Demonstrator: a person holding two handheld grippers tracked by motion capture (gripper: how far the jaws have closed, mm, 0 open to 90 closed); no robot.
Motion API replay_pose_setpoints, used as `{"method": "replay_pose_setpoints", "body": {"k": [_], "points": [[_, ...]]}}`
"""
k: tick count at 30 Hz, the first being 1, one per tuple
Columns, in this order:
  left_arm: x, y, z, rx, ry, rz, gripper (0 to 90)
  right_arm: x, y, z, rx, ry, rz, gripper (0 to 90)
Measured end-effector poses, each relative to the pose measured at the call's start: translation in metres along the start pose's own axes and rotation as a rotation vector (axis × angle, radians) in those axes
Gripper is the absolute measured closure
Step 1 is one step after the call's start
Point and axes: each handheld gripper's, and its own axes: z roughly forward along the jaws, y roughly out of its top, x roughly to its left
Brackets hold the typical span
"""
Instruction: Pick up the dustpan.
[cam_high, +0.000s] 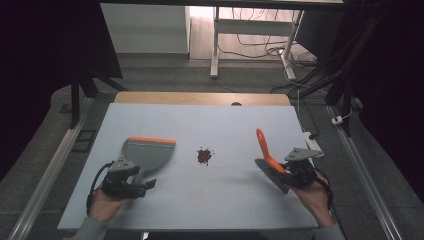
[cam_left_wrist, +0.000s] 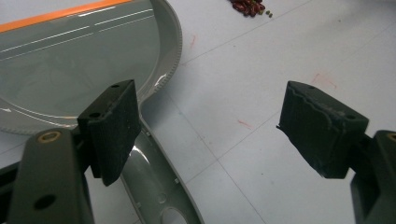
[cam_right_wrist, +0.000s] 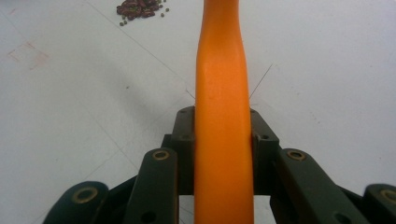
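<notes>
brush gripped, dustpan not yet
right gripper (cam_high: 295, 172) clamps the brush (cam_high: 267, 157) by its orange handle, ready to sweep the beans (cam_high: 204, 155); left gripper (cam_high: 131, 184) gapes wide over the dustpan (cam_high: 147, 152) handle.

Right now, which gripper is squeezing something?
The right gripper: its jaws clamp the orange brush handle. The left gripper gapes open beside the grey dustpan.

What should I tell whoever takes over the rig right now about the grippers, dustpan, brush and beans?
Right gripper: shut on the orange brush handle; bristles touch or hover just above the table at right.
Left gripper: open, jaws straddling the grey dustpan handle, not yet gripping.
Dustpan: flat on the table at left, orange edge away from the person.
Bean pile: mid-table, between dustpan and brush, unswept.
Done: brush picked up.
Left: probably grip the dustpan, sweep the beans in.
</notes>
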Motion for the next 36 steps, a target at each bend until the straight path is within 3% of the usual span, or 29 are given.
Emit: {"method": "replay_pose_setpoints", "body": {"k": [7, 16, 36], "points": [[0.001, -0.001, -0.004, -0.005, -0.002, -0.012, 20.8, -0.001, 0.0, -0.001, -0.01, -0.01, 0.014, 70.6], [0.001, 0.005, -0.004, -0.006, -0.01, -0.013, 20.8, 0.0, 0.004, -0.003, -0.04, -0.011, -0.002, 70.6], [-0.01, 0.017, -0.017, 0.023, 0.064, -0.006, 19.6, 0.006, 0.006, -0.007, -0.036, -0.012, -0.021, 70.6]]}}
